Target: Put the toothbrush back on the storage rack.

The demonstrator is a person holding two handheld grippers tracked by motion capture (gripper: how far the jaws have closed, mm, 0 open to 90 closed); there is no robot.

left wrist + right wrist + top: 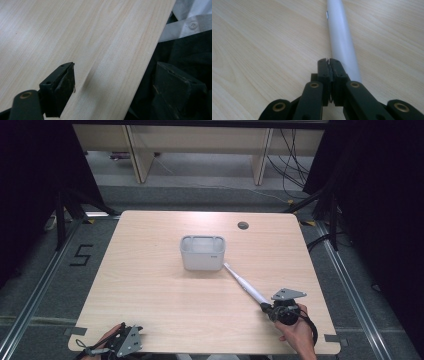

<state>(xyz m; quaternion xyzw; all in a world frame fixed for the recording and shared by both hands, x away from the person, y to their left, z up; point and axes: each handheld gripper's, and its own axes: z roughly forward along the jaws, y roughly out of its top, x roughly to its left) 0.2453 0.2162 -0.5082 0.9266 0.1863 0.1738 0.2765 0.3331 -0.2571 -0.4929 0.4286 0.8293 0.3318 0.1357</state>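
**Closed right jaws against the white brush handle, bin ahead**

Dark-curtained room, grey floor with rails; pale wood table [150, 285] with a grommet hole [243, 225] near the far edge. Grey open-top bin [202, 252] stands mid-table.

White electric toothbrush [245, 284] lies flat on the table. Long axis runs diagonally: thin head end close by the bin's near right corner, thick handle end toward the right gripper [266, 307]. From those jaws the brush stretches straight ahead, up and left toward the bin.

Right gripper: jaws pressed together, no gap between the pads. In the right gripper view the handle [340, 37] passes just beside the closed tips, on their right, touching or nearly so. It is not pinched between them. Looks like a nudge or a lining-up, not a grasp.

Left gripper [125, 340]: parked at the near left edge, well apart from brush and bin. Jaws spread wide, nothing between them.

Right hand is plainly the nearer.
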